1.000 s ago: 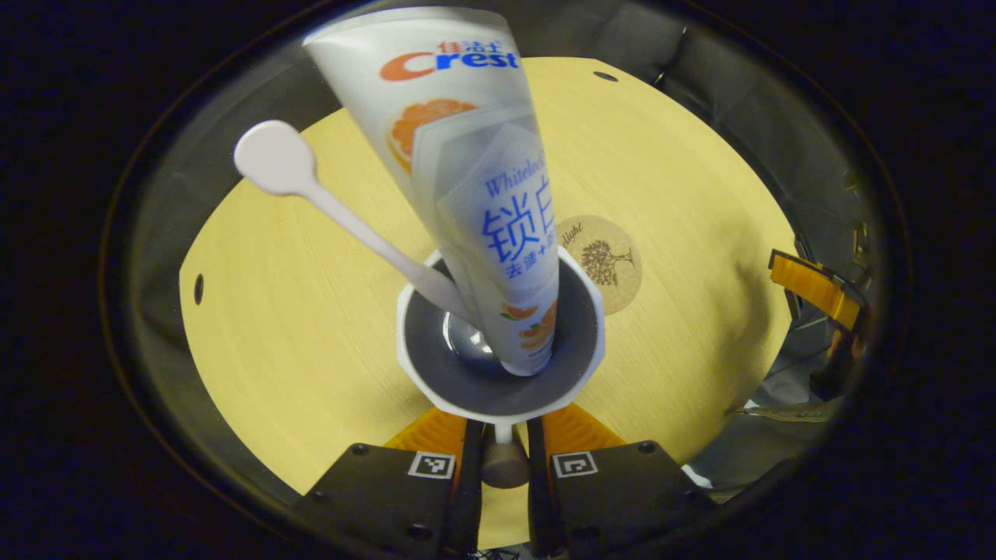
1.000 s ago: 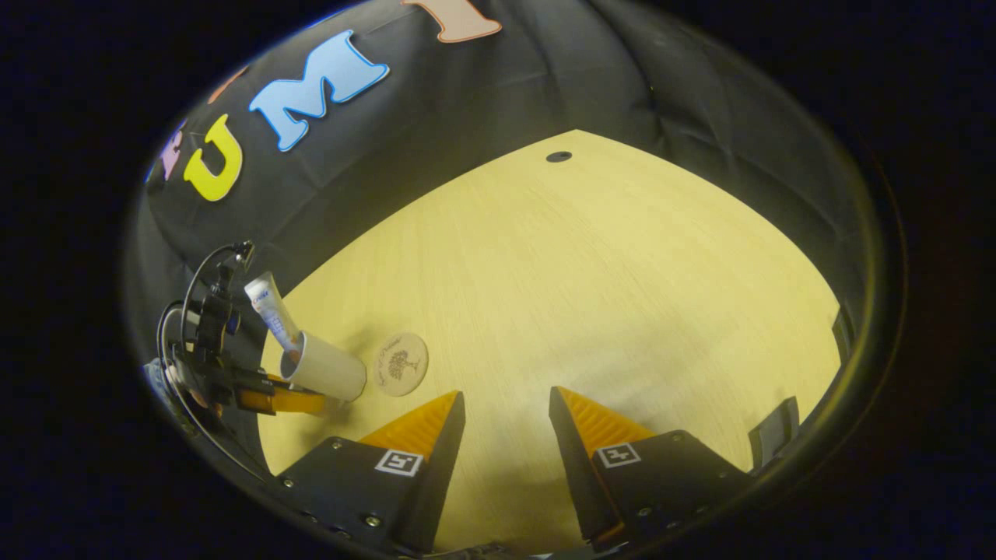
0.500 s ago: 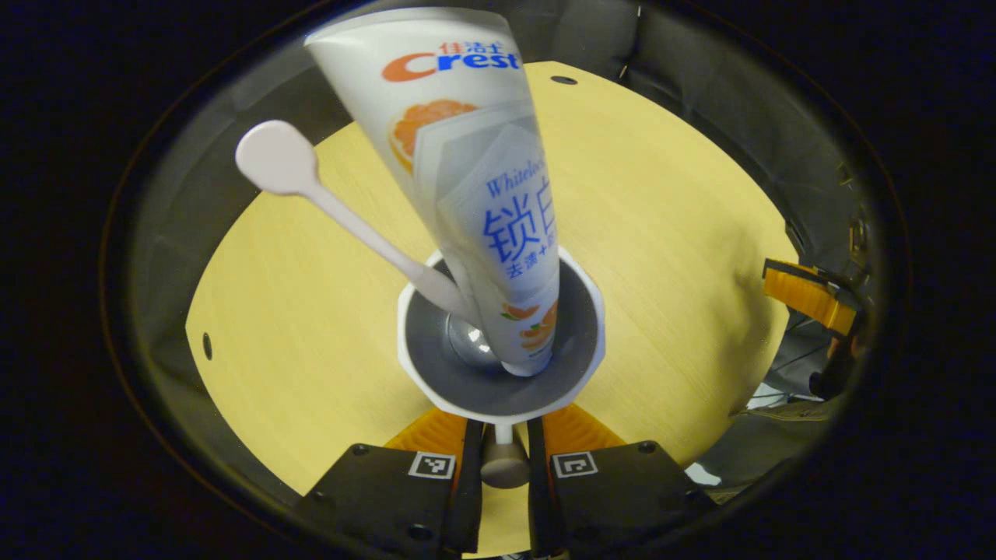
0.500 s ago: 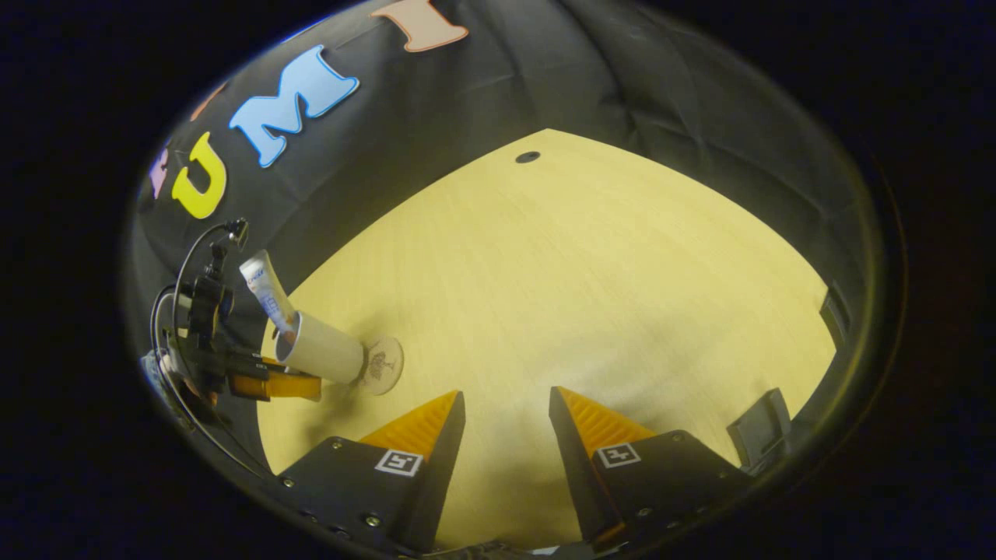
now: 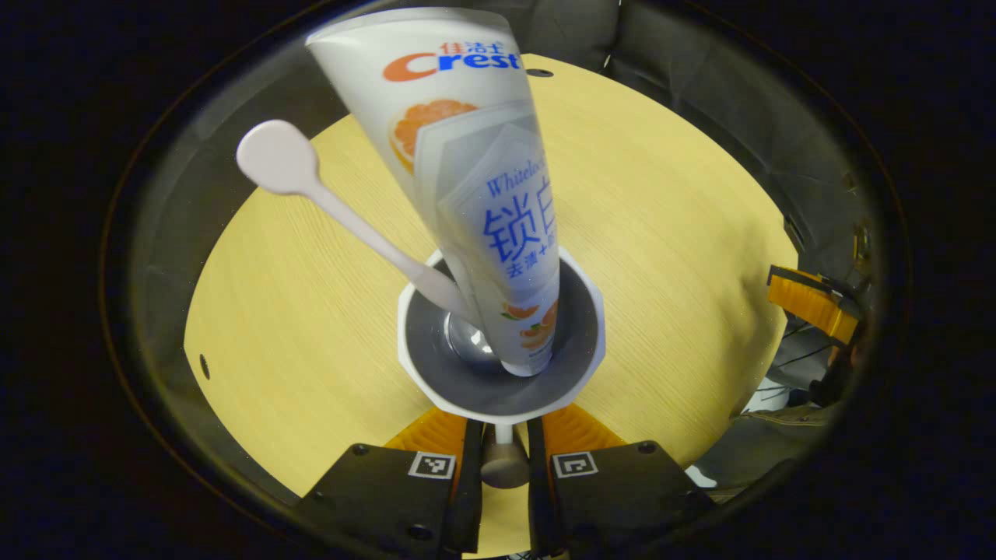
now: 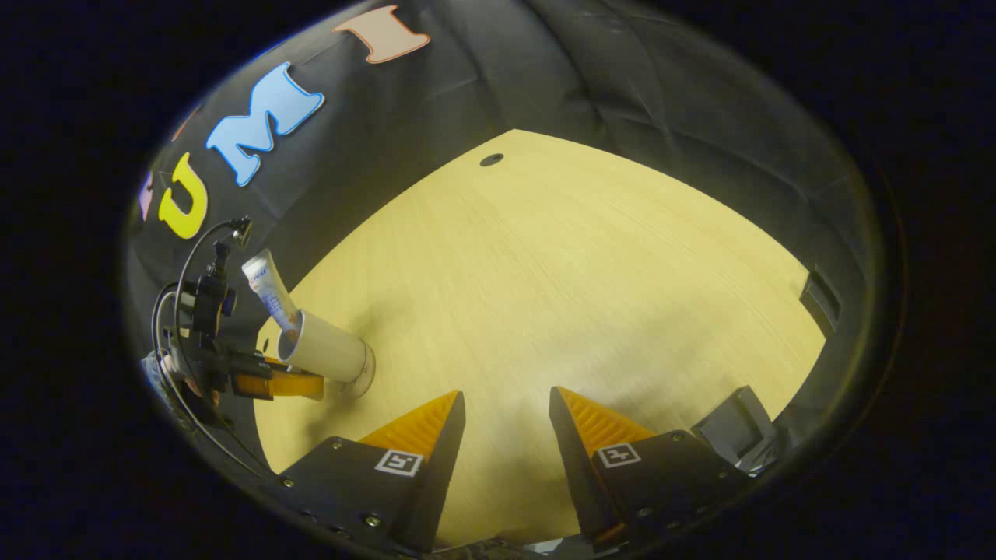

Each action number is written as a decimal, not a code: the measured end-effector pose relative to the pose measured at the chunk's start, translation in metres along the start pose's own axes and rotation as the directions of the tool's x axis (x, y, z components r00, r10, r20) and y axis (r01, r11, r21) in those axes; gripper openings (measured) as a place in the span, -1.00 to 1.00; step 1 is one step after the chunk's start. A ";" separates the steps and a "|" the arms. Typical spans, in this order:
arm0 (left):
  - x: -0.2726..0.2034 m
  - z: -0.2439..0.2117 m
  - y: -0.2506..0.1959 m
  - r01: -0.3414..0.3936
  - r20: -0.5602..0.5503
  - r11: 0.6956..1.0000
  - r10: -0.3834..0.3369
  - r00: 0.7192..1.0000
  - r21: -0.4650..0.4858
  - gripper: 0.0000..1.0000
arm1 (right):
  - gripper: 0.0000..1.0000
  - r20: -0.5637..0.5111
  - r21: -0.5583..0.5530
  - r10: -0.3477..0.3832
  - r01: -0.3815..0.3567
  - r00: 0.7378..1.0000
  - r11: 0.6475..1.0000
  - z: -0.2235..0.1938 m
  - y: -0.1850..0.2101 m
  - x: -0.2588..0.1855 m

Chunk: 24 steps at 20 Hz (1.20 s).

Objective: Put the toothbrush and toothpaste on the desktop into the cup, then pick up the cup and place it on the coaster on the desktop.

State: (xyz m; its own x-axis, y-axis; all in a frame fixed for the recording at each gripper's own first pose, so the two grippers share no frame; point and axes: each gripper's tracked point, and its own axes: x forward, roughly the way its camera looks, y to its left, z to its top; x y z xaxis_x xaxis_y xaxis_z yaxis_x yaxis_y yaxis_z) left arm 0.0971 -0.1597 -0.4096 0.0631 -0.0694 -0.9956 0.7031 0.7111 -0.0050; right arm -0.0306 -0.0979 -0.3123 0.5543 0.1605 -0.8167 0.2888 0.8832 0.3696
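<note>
Pale wood-grain desktop (image 5: 296, 311) spreads beneath both views, smooth and matt, ringed by creased black cloth (image 6: 545, 70). In the left gripper view the left gripper (image 5: 504, 432) clamps narrowly on the handle of a white cup (image 5: 436, 381), whose rim is faceted and whose inside is glossy grey. A soft, flattened toothpaste (image 5: 475, 179) tube leans out of it, cap down, beside a slim white toothbrush (image 5: 311, 187) with a rounded paddle end. In the right gripper view the cup (image 6: 331, 354) sits over a thin round coaster (image 6: 367, 373); whether it touches is unclear. The right gripper (image 6: 506, 412) hangs above bare wood, its ridged wedge fingers moderately apart and holding nothing.
</note>
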 end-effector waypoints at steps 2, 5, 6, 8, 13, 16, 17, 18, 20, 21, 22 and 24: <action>-0.001 0.001 0.002 -0.009 -0.003 1.000 0.009 1.000 0.003 -0.38 | 0.32 -0.002 0.005 -0.001 0.001 1.000 1.000 0.001 -0.003 0.001; 0.000 0.002 0.000 -0.013 -0.006 1.000 0.013 1.000 -0.011 -0.38 | 0.32 -0.010 0.004 0.006 -0.006 1.000 1.000 0.004 -0.003 0.003; -0.002 0.001 -0.001 -0.009 -0.009 1.000 0.009 1.000 -0.014 -0.38 | 0.32 -0.014 0.001 0.009 -0.009 1.000 1.000 0.004 -0.002 0.003; -0.002 0.001 -0.003 -0.003 -0.017 1.000 0.003 1.000 -0.020 -0.38 | 0.32 -0.022 -0.001 0.017 -0.017 1.000 1.000 0.004 0.000 0.005; -0.002 0.004 0.001 -0.029 0.003 0.999 0.029 1.000 -0.043 -0.12 | 0.32 -0.022 -0.007 0.036 -0.036 0.999 0.999 0.009 0.003 0.007; -0.009 0.004 0.008 -0.065 0.028 0.997 0.066 0.997 -0.037 0.61 | 0.32 -0.020 -0.017 0.042 -0.042 0.999 0.999 0.010 0.001 0.006; -0.014 0.002 0.009 -0.074 0.036 0.996 0.076 0.996 -0.042 0.51 | 0.32 -0.018 -0.017 0.045 -0.046 0.999 0.999 0.010 0.001 0.005; -0.019 0.000 0.009 -0.082 0.043 0.995 0.084 0.996 -0.049 0.57 | 0.32 -0.015 -0.017 0.050 -0.050 0.999 0.999 0.010 0.001 0.004; -0.025 -0.006 0.009 -0.091 0.054 0.994 0.094 0.994 -0.059 0.51 | 0.32 -0.013 -0.022 0.056 -0.056 0.998 0.998 0.012 0.001 0.004; -0.029 -0.010 0.010 -0.102 0.060 0.993 0.106 0.993 -0.062 0.51 | 0.32 -0.012 -0.025 0.059 -0.059 0.998 0.998 0.013 0.001 0.003; -0.032 -0.013 0.011 -0.115 0.067 0.991 0.119 0.991 -0.066 0.51 | 0.32 -0.011 -0.026 0.064 -0.065 0.998 0.998 0.013 0.001 0.002; -0.039 -0.014 0.014 -0.138 0.082 0.987 0.144 0.986 -0.078 0.51 | 0.32 -0.011 -0.032 0.073 -0.074 0.997 0.997 0.013 0.001 0.000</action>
State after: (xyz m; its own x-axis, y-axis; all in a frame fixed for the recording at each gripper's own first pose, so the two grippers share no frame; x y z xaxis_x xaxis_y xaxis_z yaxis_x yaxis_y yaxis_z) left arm 0.0948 -0.1377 -0.3720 0.2218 -0.0236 -0.9748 0.6305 0.7661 0.1249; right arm -0.0200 -0.1033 -0.3061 0.5658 0.2295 -0.7920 0.2224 0.8824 0.4146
